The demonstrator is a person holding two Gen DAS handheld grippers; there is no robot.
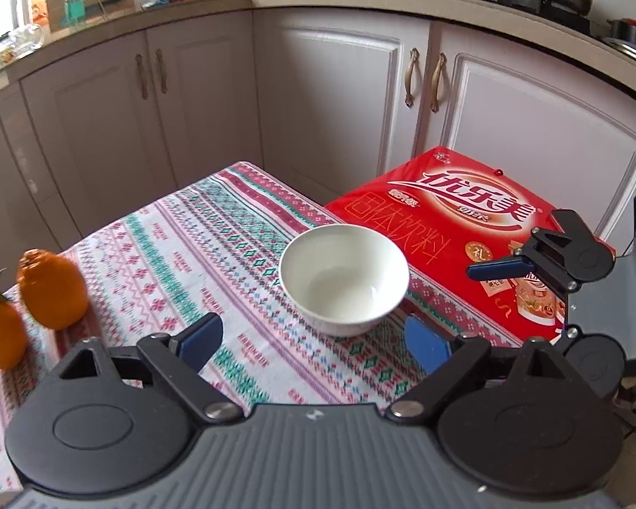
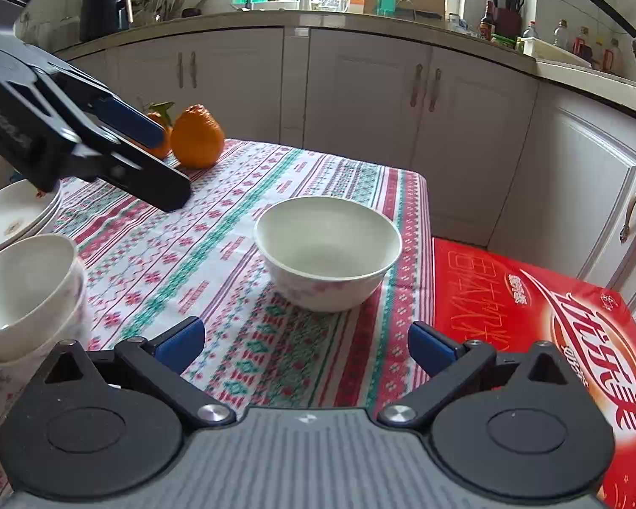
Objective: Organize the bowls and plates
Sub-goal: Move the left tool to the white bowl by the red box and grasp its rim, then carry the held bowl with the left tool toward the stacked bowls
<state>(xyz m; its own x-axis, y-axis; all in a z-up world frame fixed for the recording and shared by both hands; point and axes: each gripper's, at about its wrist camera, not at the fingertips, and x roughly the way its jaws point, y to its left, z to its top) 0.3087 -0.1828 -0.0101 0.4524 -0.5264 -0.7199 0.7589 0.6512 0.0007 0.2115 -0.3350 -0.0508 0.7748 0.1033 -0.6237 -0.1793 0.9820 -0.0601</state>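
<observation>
two oranges [image 2: 191, 138] and red box [image 2: 530, 318] flank the bowl [image 2: 328, 250].

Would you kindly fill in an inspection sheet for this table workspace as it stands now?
Surface: table under a patterned tablecloth.
Job's things: lone white bowl upright near the table's edge; stacked bowls and stacked plates on the left side.
Clutter: two oranges; red box beside the table.
Grippers: left gripper open, empty; right gripper open, empty, both facing the lone bowl.
Cables: nothing seen.
Surroundings: white cabinets, crowded counter.
</observation>
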